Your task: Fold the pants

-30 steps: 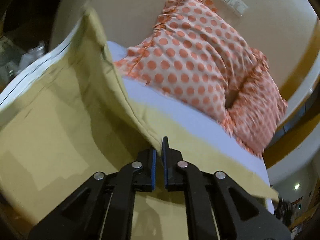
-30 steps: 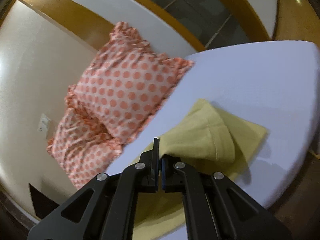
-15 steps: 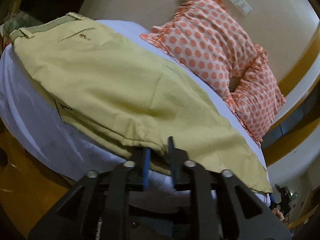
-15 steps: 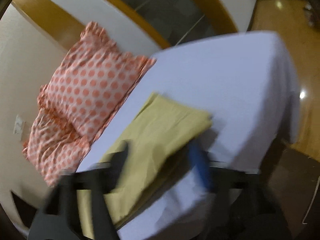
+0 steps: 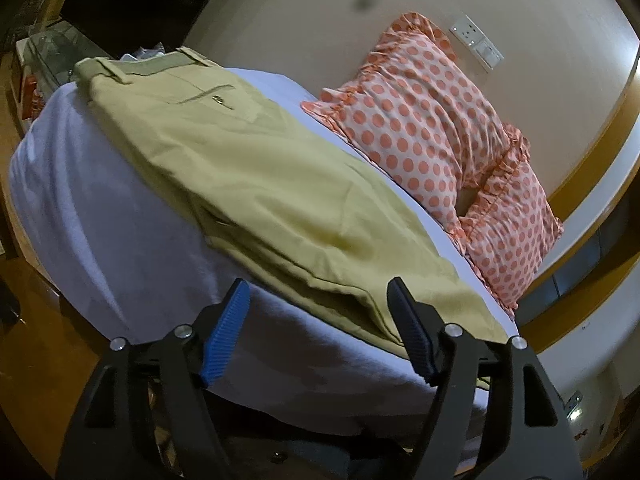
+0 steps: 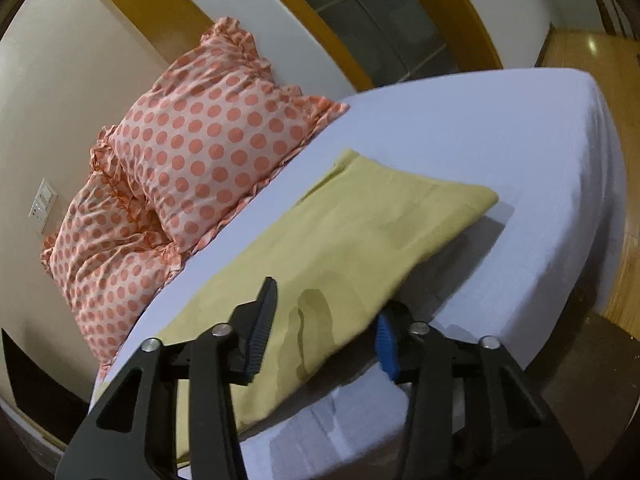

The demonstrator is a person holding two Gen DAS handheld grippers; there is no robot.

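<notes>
Yellow-green pants (image 5: 256,168) lie folded lengthwise on the white bed (image 5: 100,220), waistband and back pocket at the far left. My left gripper (image 5: 316,308) is open and empty, just in front of the pants' near edge. In the right wrist view the leg end of the pants (image 6: 360,224) lies flat on the bed (image 6: 500,132). My right gripper (image 6: 326,316) is open, its jaws standing either side of the pants' near edge without holding it.
Two orange polka-dot pillows (image 5: 432,120) (image 6: 208,140) lean against the beige wall at the bed's head. A wall socket (image 5: 478,42) sits above them. Wooden floor (image 6: 624,240) lies beyond the bed's edge. Clutter on a side table (image 5: 36,64) shows at far left.
Both grippers were shut on the pants a second ago and held the fabric up. They have opened, the pants have dropped flat on the bed, and both grippers have pulled back.
</notes>
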